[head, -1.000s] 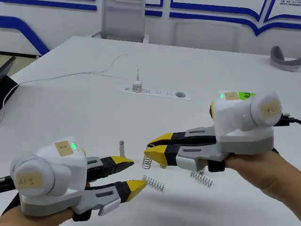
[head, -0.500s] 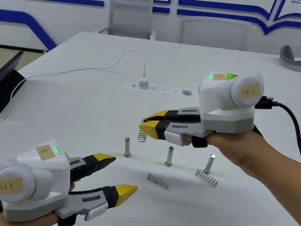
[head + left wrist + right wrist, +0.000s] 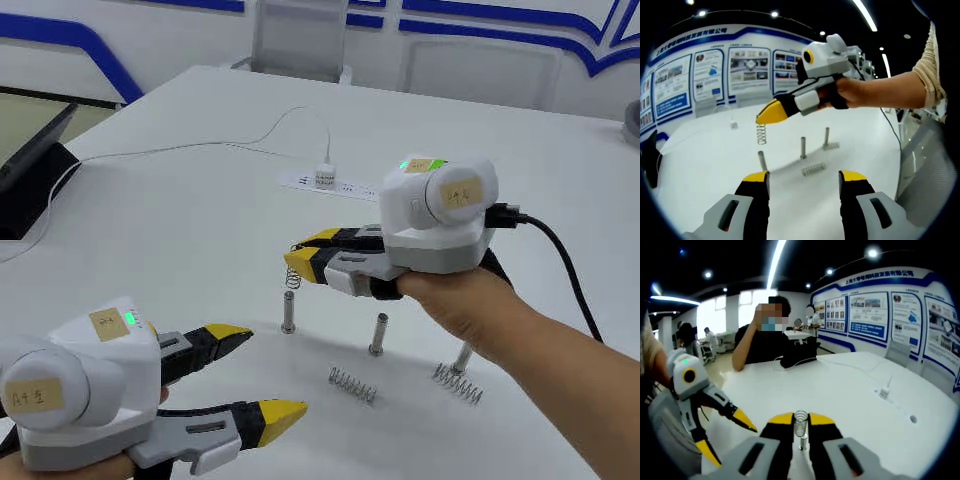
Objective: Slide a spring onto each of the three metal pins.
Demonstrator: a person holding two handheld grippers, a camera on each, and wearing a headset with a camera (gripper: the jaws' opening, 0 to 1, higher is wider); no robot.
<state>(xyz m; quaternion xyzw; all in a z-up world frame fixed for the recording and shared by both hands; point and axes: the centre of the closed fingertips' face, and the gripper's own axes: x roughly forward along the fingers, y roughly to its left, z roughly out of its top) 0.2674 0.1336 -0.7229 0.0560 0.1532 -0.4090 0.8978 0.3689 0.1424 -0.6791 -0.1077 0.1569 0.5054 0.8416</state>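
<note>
The right gripper (image 3: 296, 258) is held up off the white table (image 3: 180, 220). The person's right hand (image 3: 455, 305) is wrapped under its body, the forearm comes in from the near right, and the yellow-tipped jaws point left and a little down. They are closed tight on the top of a spring (image 3: 292, 279), which hangs upright from the tips directly over the left pin (image 3: 289, 312). The spring's lower end is just above the pin's head, and I cannot tell whether the two touch. In the right gripper view the pin's top shows straight below the coil pinched between the jaws. The middle pin (image 3: 379, 333) stands bare to the right of it, and the right pin (image 3: 462, 357) is half hidden behind the hand. A second spring (image 3: 352, 385) lies flat on the table, nearer than the middle pin. A third spring (image 3: 458, 383) lies at the foot of the right pin. The left gripper (image 3: 264, 373) sits low at the near left, roughly level with the tabletop. Its jaws are spread wide with nothing between them, and they point right toward the pins. Farther off, a power strip (image 3: 330, 184) lies on the table.
</note>
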